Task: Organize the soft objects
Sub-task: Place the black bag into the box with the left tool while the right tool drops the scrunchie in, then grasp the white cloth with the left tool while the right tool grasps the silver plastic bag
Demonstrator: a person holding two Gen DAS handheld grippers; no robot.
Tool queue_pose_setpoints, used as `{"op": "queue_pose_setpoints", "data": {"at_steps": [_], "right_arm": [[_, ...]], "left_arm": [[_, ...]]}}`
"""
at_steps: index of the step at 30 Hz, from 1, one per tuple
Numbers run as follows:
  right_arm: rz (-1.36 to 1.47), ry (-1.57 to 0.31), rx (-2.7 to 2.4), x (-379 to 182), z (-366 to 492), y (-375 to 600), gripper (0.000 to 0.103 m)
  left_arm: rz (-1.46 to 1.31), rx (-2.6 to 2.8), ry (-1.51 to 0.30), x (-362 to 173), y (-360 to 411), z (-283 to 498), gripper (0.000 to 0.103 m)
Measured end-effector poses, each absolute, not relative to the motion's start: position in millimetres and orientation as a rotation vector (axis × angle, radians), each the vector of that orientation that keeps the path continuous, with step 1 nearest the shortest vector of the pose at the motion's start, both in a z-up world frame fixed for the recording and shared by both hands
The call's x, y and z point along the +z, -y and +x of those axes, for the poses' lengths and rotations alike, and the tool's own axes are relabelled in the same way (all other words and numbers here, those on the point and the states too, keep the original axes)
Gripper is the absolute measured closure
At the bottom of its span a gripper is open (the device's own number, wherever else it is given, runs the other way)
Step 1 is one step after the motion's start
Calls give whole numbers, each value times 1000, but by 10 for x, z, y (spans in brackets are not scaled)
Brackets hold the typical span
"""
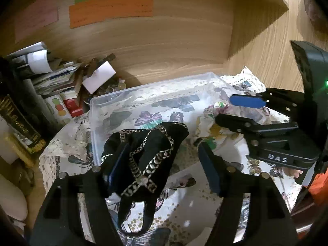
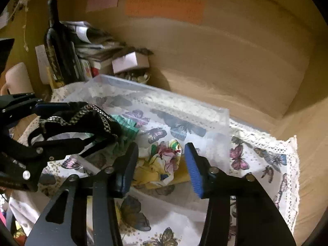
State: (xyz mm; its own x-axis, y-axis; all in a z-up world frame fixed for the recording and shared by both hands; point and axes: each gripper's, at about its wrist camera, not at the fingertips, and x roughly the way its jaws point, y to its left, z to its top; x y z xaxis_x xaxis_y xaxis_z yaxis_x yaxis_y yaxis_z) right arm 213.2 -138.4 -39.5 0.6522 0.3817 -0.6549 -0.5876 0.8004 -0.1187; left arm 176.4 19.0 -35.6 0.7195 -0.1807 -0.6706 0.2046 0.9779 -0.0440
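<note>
A clear plastic bin point(image 1: 96, 110) point(image 2: 205, 110) stands on a butterfly-print tablecloth point(image 2: 266, 160). My left gripper point(image 1: 162, 162) is open; a black cloth with a silver chain pattern point(image 1: 147, 151) point(image 2: 90, 119) hangs draped over its left finger, above the bin's near edge. A yellow floral cloth point(image 2: 164, 164) point(image 1: 211, 127) lies crumpled inside the bin. My right gripper point(image 2: 162, 168) is open and empty, its fingers either side of the floral cloth, just above it. The right gripper also shows in the left wrist view point(image 1: 235, 110).
A dark wine bottle point(image 2: 55, 41), stacked papers and small boxes point(image 1: 61, 78), a white card box point(image 2: 131, 61) and a jar of coins crowd the back left. A wooden wall point(image 1: 164, 41) with orange, green and pink notes stands behind the bin.
</note>
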Motion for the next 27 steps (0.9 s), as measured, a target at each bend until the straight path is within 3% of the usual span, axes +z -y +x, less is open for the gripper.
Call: {"op": "queue_pose_setpoints", "data": {"at_steps": [6,8,15,27], "right_arm": [[-314,-577,555,-194,1885,1506,40],[-302,-555,566,-139,1798,1539,36],[-260,-515,606,-49,1440,1629,36],[-223,-624,642,-530,998,1707,36]], "left_arm": [[25,-155,-669,-129,-257,1544,1],[18,-141,-643,-41,-280,1439,0],[-28,-118,-605,86,-377,1064,0],[-2,-151,-756,-545,-219,715,0]]}}
